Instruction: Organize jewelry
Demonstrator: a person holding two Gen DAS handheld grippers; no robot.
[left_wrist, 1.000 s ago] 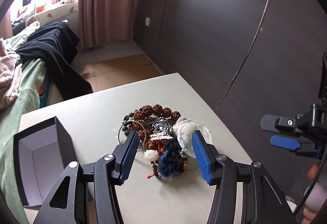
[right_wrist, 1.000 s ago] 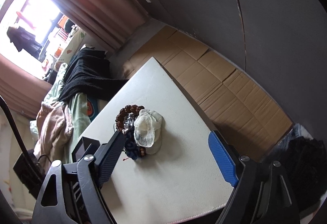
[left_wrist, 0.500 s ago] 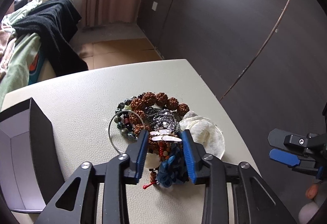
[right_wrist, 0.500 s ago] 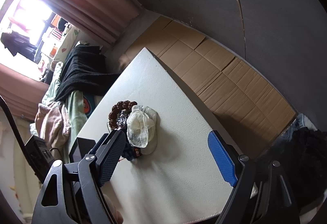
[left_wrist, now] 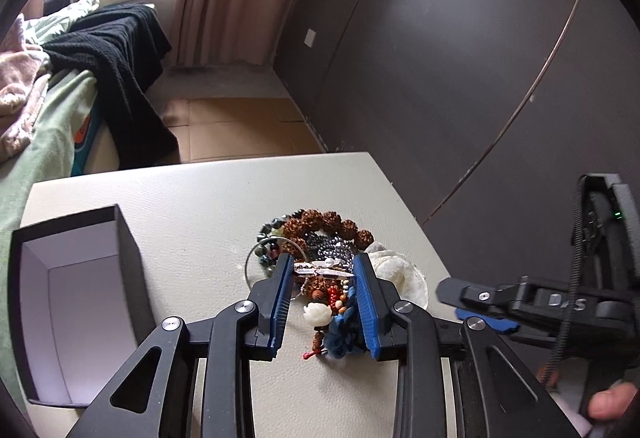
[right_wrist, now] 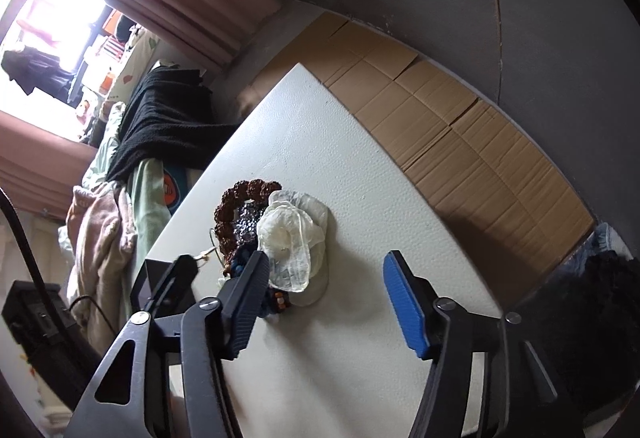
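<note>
My left gripper (left_wrist: 322, 298) is clamped on the jewelry pile (left_wrist: 320, 262), mid-table right of the open box (left_wrist: 76, 302); right gripper (right_wrist: 332, 302) spread wide, empty. Light, loose, tangly strands likely snag, so grip the bunched middle.

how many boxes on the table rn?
1. A black open box with a pale lining stands at the table's left side, apart from the jewelry pile. In the right wrist view only its corner shows behind the left tool; others could be hidden.
</note>
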